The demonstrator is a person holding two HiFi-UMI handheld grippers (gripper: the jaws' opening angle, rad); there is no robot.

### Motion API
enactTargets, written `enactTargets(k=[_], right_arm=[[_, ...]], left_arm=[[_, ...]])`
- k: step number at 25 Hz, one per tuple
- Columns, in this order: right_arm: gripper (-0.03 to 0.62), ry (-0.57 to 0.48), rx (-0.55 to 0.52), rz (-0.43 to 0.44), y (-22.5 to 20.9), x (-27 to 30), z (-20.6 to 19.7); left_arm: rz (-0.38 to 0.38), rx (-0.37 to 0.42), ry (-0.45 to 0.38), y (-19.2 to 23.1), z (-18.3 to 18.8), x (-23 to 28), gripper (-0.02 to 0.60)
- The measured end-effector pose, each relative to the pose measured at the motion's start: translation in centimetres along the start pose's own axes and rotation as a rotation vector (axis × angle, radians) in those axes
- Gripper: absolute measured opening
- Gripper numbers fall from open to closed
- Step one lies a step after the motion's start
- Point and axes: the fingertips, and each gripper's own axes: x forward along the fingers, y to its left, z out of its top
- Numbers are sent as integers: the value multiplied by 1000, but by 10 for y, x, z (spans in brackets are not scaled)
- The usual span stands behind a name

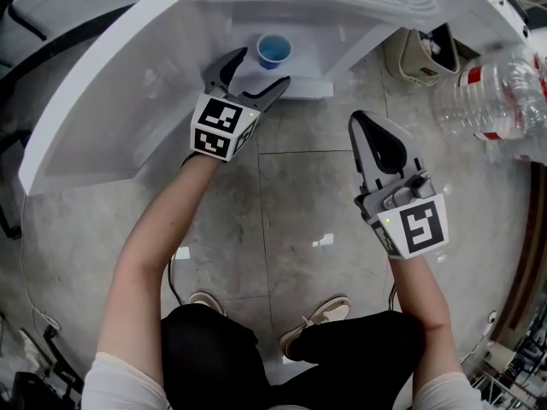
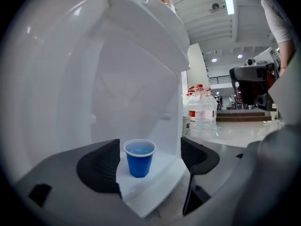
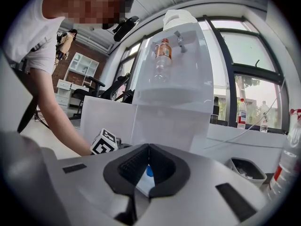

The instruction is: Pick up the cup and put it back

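Observation:
A small blue cup (image 1: 274, 50) stands upright on the white ledge (image 1: 301, 89) of a water dispenser. In the left gripper view the cup (image 2: 139, 157) sits on that ledge (image 2: 150, 189), in line with the gap between the jaws and a little ahead of them. My left gripper (image 1: 261, 70) (image 2: 149, 159) is open and touches nothing; both pads are apart from the cup. My right gripper (image 1: 366, 123) (image 3: 148, 149) hangs over the floor to the right, shut and empty. A sliver of the blue cup (image 3: 148, 171) shows past its jaws.
The white dispenser (image 3: 174, 79) carries an upturned bottle (image 3: 162, 55). Large water bottles (image 1: 491, 101) lie at the right, and a beige bin (image 1: 419, 54) stands by the dispenser. My shoes (image 1: 320, 314) rest on the tiled floor (image 1: 291, 195) below.

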Motion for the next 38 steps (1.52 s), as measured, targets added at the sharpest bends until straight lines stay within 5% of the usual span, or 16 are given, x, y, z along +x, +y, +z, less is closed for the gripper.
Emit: enactTargets(k=[10, 18, 33, 38], right_arm=[[19, 105, 22, -32, -6, -19, -16], [20, 37, 146, -10, -5, -36, 0], [20, 93, 143, -21, -11, -59, -16], [20, 64, 159, -9, -9, -59, -10]], left_arm=[[26, -27, 30, 7, -19, 41, 431], [45, -13, 68, 15, -32, 66, 431], [79, -32, 112, 25, -39, 81, 427], [96, -8, 129, 29, -41, 79, 328]])
